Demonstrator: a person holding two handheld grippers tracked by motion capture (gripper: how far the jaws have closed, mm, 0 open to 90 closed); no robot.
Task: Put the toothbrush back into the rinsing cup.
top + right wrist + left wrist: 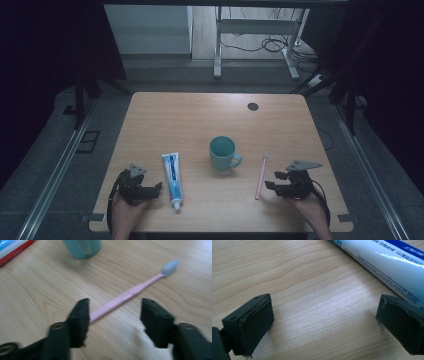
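Note:
A pink toothbrush [261, 176] lies on the wooden table [200, 115], right of a teal mug [222, 152]. A white and blue toothpaste tube [171, 177] lies left of the mug, cap toward the front edge. My right gripper [270, 181] stands just right of the toothbrush handle. In the right gripper view its jaws [115, 303] are apart, and the toothbrush [135, 290] runs from behind the left jaw up toward the mug [82, 248]; no pad presses on it. My left gripper [156, 189] is open just left of the tube, with bare wood between its jaws [324, 322] and the toothpaste tube [382, 262] beside the right jaw.
A dark round cable hole [253, 106] sits near the table's far edge. Beyond the table stands a white desk frame [255, 45] with cables on the floor. Both hands rest close to the table's front edge.

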